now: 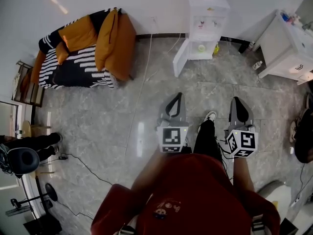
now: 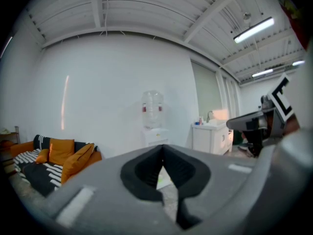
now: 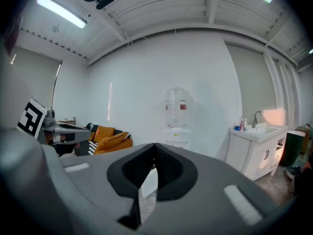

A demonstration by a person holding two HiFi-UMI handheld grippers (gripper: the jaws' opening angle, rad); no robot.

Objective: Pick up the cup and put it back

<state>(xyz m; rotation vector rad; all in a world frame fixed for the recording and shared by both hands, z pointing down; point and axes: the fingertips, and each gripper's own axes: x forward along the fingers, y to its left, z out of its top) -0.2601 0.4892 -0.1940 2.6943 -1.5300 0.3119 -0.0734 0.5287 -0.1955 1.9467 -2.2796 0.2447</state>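
Observation:
A small yellow-green cup (image 1: 201, 47) sits in the lower compartment of the white water dispenser (image 1: 207, 14) by the far wall, behind its open door (image 1: 180, 58). Both grippers hover level over the floor, well short of the dispenser and pointing toward it. My left gripper (image 1: 179, 97) is shut with its tips touching and nothing between them; the left gripper view shows the same closed tips (image 2: 163, 148). My right gripper (image 1: 235, 100) is also shut and empty, tips together (image 3: 154, 146). The dispenser with its bottle (image 3: 176, 106) stands straight ahead in both gripper views.
A striped sofa with orange cushions (image 1: 83, 48) stands at the far left. At the far right is a white sink cabinet (image 1: 288, 48). Cables (image 1: 78, 160) and a stand lie on the grey tile floor at the near left, where another person's legs (image 1: 36, 143) reach in.

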